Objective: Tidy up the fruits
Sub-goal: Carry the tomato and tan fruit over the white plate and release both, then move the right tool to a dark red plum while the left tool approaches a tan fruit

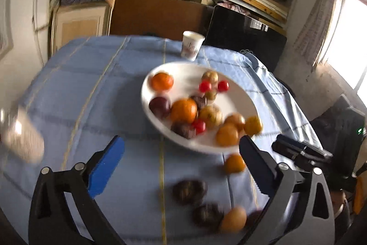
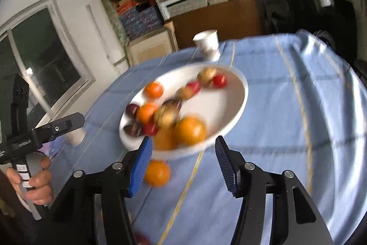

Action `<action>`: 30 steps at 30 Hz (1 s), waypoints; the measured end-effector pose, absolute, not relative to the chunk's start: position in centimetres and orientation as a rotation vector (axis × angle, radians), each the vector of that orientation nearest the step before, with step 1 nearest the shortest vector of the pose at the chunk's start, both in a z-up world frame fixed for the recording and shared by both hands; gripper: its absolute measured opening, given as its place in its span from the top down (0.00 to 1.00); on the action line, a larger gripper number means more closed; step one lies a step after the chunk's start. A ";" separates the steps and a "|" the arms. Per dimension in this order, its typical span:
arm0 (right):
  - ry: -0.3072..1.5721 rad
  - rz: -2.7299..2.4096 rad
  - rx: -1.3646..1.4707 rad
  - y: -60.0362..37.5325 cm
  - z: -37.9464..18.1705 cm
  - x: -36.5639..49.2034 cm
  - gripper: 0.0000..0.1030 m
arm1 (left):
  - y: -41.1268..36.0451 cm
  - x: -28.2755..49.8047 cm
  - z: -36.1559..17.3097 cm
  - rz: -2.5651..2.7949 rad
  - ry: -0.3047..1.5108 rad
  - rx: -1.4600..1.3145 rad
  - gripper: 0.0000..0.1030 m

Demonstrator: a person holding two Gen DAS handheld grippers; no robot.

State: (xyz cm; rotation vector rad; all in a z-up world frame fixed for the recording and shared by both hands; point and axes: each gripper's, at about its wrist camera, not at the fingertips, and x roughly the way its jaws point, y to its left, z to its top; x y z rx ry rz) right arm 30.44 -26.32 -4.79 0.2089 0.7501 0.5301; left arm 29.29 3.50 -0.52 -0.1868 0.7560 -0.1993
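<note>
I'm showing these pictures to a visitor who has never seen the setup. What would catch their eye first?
The white plate heaped with oranges, red and dark fruit, mid-table on the blue cloth. More fruit lies loose on the cloth nearer the camera, including an orange beside the open right claw. Behind the plate stands a paper cup.

Daylit, motion-blurred fruit — window [image 1: 348, 43] glare

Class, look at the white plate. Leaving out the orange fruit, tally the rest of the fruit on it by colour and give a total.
On the plate, orange ones left out:
Red fruit: 3
Dark purple fruit: 3
Yellow-brown fruit: 3
Total: 9
</note>
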 end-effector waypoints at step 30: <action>0.902 0.707 0.078 -23.0 -7.6 23.7 0.45 | 3.4 21.9 -5.1 -0.162 0.806 -0.101 0.04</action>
